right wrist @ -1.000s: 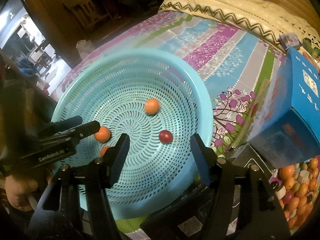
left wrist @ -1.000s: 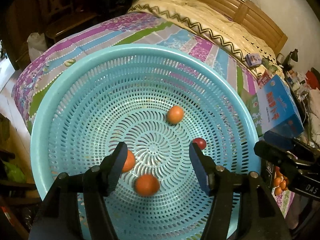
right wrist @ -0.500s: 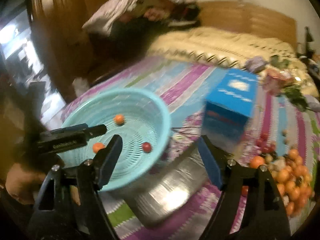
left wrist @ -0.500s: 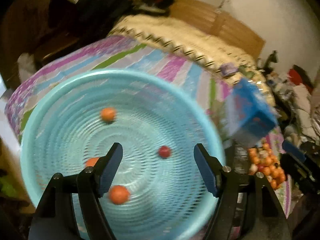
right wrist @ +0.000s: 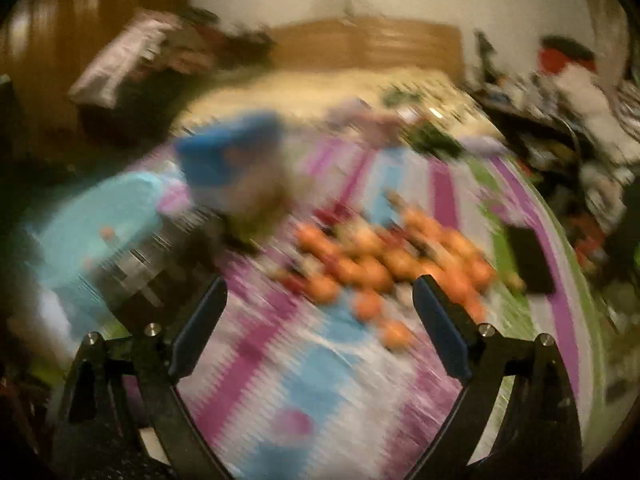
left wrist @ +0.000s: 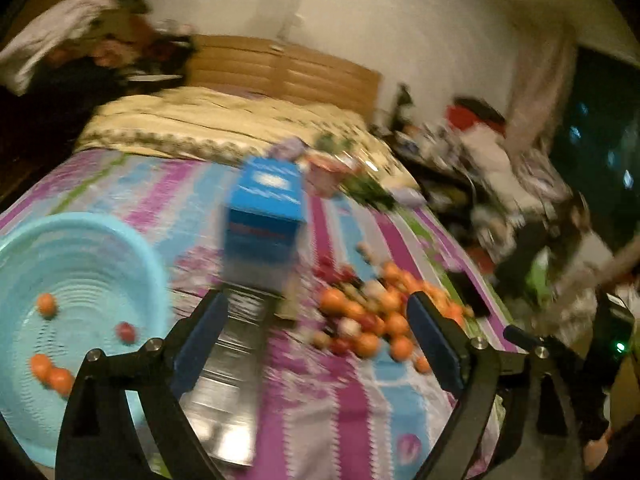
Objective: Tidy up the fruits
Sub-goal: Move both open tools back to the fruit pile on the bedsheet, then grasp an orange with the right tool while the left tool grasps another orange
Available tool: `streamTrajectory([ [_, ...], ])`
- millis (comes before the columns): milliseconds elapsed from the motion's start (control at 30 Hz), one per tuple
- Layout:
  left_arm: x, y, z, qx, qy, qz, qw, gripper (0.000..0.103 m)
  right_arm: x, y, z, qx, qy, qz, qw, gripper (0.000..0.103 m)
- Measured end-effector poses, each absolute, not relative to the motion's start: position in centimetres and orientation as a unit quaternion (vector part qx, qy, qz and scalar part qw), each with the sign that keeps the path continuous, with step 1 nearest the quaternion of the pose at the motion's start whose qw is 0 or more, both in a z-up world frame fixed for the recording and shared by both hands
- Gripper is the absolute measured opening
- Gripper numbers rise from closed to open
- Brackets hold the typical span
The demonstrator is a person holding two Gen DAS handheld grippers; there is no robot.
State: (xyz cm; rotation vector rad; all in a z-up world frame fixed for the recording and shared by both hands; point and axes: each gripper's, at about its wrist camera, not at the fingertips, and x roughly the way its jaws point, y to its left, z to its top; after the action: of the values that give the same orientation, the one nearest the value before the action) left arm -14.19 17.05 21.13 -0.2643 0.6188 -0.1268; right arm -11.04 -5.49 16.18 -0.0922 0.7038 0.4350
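A pile of small orange and red fruits (left wrist: 372, 316) lies on the striped bedspread, blurred in both views. The light blue perforated basket (left wrist: 72, 248) sits at the left and holds three orange fruits and a red one (left wrist: 125, 331). My left gripper (left wrist: 316, 340) hovers over the bedspread between basket and pile, its jaws opening wide with nothing between them. My right gripper (right wrist: 320, 320) hangs just short of the fruit pile (right wrist: 384, 264), jaws also opening and empty. The basket (right wrist: 100, 216) shows at the left of the right wrist view.
A blue carton (left wrist: 264, 208) stands behind a shiny metal tray (left wrist: 228, 368) between basket and pile. A dark flat object (right wrist: 530, 260) lies to the right of the fruits. A cream quilt (left wrist: 208, 124) and wooden headboard are at the back, clutter at the right.
Both grippers swung right, away from over the basket toward the fruit pile, and their jaws widened. The basket slid to the left edge of both views.
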Motion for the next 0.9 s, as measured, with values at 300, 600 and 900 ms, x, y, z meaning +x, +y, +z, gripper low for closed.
streamTrajectory([
  [300, -13.2, 9.0, 16.1, -0.103, 0.39, -0.117, 0.907, 0.092, -8.0, -11.9, 10.1, 0.004, 0.429, 0.198, 0.881, 0.044],
  [600, -11.7, 7.5, 12.5, -0.107, 0.447, -0.113, 0.881, 0.092, -4.1, -9.7, 5.2, -0.061, 0.448, 0.25, 0.856, 0.044],
  [900, -8.9, 4.6, 10.2, -0.102, 0.469, -0.145, 0.865, 0.088, -3.4, -9.5, 3.2, -0.089, 0.461, 0.246, 0.848, 0.036],
])
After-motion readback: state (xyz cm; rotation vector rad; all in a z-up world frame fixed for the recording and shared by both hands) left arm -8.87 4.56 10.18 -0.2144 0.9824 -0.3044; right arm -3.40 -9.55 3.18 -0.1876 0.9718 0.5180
